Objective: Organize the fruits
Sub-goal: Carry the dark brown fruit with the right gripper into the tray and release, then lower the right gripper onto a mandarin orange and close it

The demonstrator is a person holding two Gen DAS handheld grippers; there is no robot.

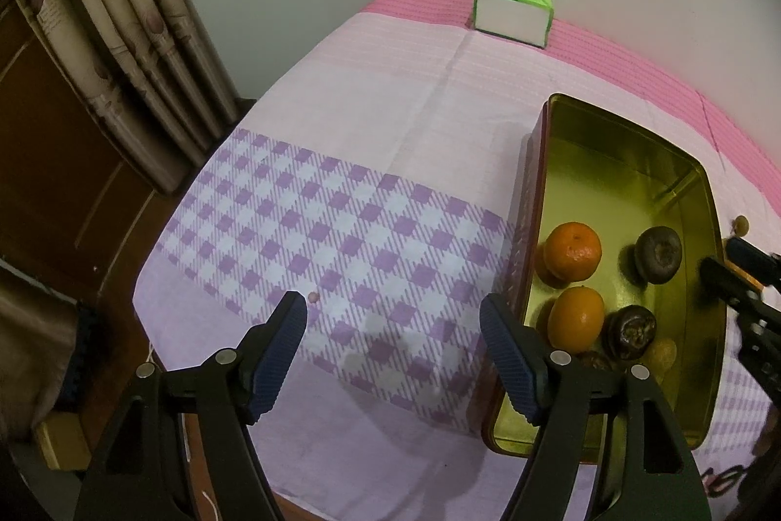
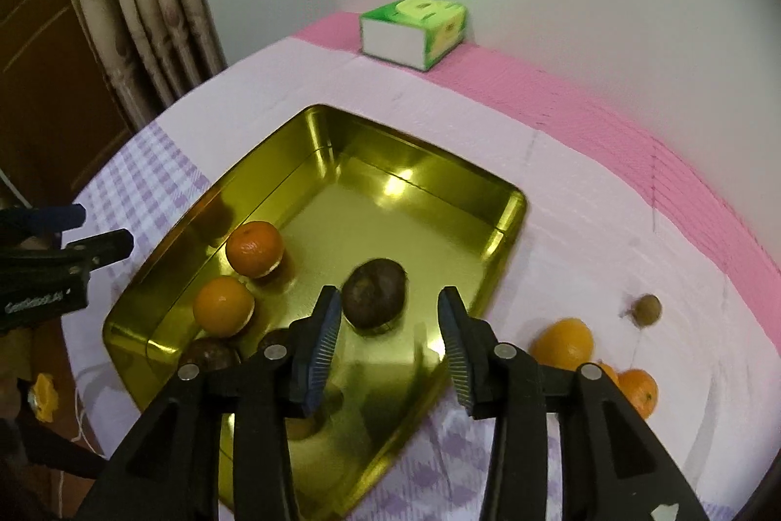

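Note:
A gold tin tray [image 2: 507, 198] [image 1: 551, 115] sits on the cloth-covered table. Inside it lie two oranges [image 2: 255, 248] [image 2: 223, 306] and dark brown fruits, one [image 2: 374, 294] just ahead of my right gripper [image 2: 388, 325], which is open and empty above the tray. The same oranges [image 1: 572, 250] [image 1: 576, 318] and dark fruits [image 1: 657, 253] show in the left wrist view. My left gripper [image 1: 393, 321] is open and empty over the checked cloth, left of the tray. Loose oranges [image 2: 562, 343] [image 2: 639, 391] and a small brown fruit [image 2: 645, 310] lie right of the tray.
A green and white tissue box [image 2: 415, 32] [image 1: 512, 10] stands at the back by the wall. Curtains [image 1: 122, 32] and a wooden door are at the left, past the table's edge. A yellow object [image 2: 43, 396] sits low left.

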